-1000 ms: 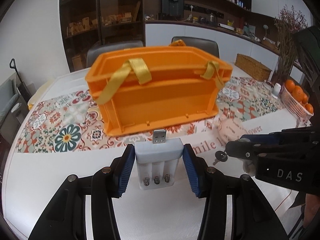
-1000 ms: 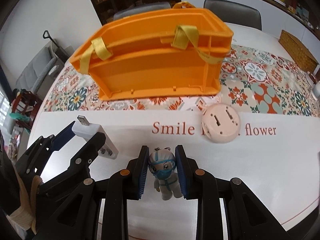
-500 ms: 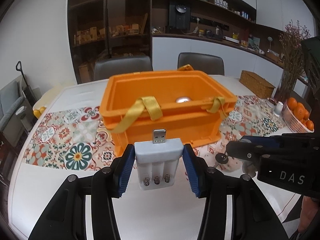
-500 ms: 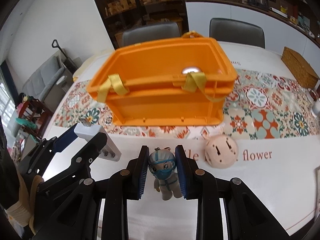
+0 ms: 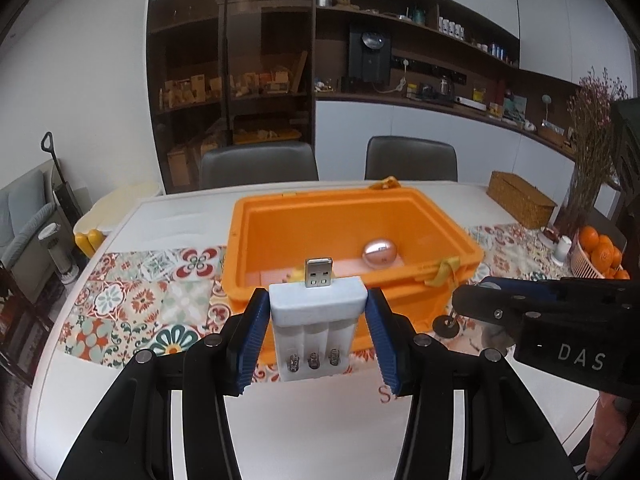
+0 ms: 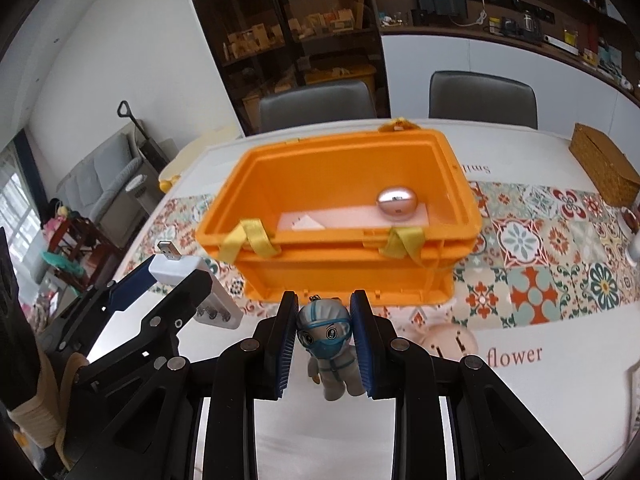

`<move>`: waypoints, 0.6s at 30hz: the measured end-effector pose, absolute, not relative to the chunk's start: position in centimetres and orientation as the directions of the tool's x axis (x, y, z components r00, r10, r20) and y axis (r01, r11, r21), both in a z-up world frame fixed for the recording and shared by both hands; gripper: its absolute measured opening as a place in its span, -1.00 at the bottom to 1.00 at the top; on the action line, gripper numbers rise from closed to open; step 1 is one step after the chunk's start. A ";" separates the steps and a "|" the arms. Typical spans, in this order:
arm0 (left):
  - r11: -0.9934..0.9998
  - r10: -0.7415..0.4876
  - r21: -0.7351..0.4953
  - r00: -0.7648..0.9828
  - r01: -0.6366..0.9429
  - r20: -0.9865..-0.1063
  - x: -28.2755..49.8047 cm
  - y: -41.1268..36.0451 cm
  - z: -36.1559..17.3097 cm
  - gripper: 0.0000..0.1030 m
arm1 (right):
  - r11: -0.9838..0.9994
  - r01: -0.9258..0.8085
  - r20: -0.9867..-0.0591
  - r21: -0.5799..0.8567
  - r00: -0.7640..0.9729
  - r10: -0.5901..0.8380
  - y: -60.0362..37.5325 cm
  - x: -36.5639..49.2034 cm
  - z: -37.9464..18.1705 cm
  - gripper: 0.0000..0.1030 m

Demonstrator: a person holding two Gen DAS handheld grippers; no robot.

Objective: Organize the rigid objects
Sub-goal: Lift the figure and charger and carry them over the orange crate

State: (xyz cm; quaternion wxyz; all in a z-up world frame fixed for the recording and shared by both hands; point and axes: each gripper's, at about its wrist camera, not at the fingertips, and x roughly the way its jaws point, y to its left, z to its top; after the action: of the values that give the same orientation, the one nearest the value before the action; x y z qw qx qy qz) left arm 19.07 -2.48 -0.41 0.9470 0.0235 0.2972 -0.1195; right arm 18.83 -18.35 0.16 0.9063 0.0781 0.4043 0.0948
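Two claws, each carrying one thing above the desk (image 6: 520, 420).
Your left claw (image 5: 318, 332) pinches the white battery charger (image 5: 318, 320); your right claw (image 6: 323, 346) is pressed on the small masked figure (image 6: 330, 344). Both hang just before the orange crate (image 6: 340, 264), which holds a pink egg-shaped gadget (image 6: 398, 201).

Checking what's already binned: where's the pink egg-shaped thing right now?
The pink egg-shaped thing lies inside the orange crate, at its right end on a pale pink sheet, in both wrist views.
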 end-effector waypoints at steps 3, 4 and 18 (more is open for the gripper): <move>0.971 -0.214 -0.031 0.803 0.238 -0.557 19.6 -2.4 0.5 -0.05 | 0.968 -0.120 -0.707 0.222 0.664 0.244 -18.3 19.2 0.8 -0.46; 0.971 -0.215 -0.032 0.805 0.237 -0.553 19.7 -2.5 0.7 -0.05 | 0.967 -0.123 -0.703 0.222 0.668 0.246 -18.3 19.4 1.1 -0.46; 0.974 -0.211 -0.031 0.841 0.225 -0.498 22.1 -3.0 3.4 -0.05 | 0.963 -0.167 -0.648 0.211 0.713 0.266 -18.4 22.0 3.9 -0.46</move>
State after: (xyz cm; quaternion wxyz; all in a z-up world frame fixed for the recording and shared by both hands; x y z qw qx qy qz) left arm 22.13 -2.96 3.37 0.9593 0.0142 0.2581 -0.1137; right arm 21.97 -18.44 3.87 0.9230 0.0684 0.3600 0.1172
